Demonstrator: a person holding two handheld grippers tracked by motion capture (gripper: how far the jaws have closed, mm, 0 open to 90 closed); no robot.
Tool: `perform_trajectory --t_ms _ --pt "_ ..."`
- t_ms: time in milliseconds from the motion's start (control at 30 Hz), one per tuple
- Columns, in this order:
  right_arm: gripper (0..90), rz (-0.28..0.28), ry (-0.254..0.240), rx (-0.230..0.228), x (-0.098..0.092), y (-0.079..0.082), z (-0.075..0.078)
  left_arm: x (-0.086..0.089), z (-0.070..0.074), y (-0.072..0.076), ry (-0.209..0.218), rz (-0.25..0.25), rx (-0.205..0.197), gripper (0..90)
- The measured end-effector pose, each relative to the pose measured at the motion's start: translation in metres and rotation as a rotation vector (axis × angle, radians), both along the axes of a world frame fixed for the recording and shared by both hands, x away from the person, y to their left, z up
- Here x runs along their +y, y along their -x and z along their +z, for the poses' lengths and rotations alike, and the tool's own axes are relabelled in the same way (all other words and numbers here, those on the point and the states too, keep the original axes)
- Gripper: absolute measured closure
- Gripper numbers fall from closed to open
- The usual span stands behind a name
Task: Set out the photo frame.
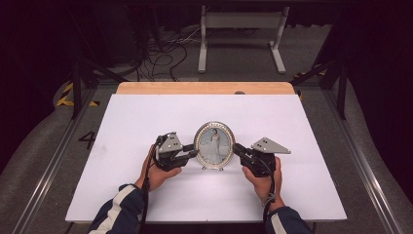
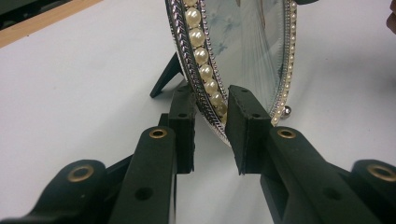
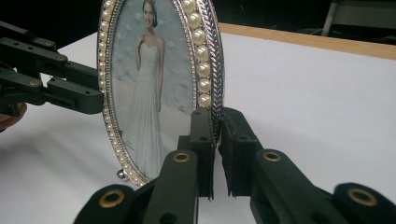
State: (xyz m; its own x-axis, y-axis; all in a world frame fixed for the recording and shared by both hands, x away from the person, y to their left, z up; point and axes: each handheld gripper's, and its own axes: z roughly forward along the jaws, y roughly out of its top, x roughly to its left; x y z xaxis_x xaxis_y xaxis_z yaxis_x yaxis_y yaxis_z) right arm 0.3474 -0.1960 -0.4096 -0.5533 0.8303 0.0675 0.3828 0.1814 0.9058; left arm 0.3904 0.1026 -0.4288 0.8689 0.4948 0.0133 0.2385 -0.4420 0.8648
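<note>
At the near middle of the white surface (image 1: 146, 117), an oval picture frame (image 1: 214, 145) stands upright on its small feet, its pearl-studded silver rim facing the person, with a dark easel strut (image 2: 164, 77) showing behind it in the left gripper view. Both forearms enter from the bottom edge of the high view, sleeves dark with a light stripe, and angle inward toward the frame from either side. Left hand (image 1: 157, 171) wraps the body of the left gripper (image 1: 194, 153) from below, wrist low near the surface, the gripper pointing level toward the frame's left edge. Its jaws stand narrowly apart and straddle the lower rim, one pad before and one behind; the left gripper view shows the pads (image 2: 243, 126) closed against the rim. Right hand (image 1: 263, 179) holds the right gripper (image 1: 235, 147) in mirror fashion, pointing inward and slightly away from the person at the frame's right edge. Its jaws are nearly together and pinch the rim between them, as the right gripper view shows, just below the row of pearls (image 3: 202, 70). The two grippers sit at about the same height, with the frame between them.
</note>
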Motion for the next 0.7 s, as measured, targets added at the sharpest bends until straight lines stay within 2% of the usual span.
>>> perform_trajectory --t_ms 233,700 --pt "83.1 0.005 0.033 -0.020 0.0010 0.0008 -0.0005 0.0005 0.0006 0.0011 0.000 0.001 -0.003 72.0" --pt "78.8 0.018 0.057 -0.018 -0.0012 -0.0001 -0.0013 0.0022 0.0034 0.0036 -0.001 0.003 -0.027 69.9"
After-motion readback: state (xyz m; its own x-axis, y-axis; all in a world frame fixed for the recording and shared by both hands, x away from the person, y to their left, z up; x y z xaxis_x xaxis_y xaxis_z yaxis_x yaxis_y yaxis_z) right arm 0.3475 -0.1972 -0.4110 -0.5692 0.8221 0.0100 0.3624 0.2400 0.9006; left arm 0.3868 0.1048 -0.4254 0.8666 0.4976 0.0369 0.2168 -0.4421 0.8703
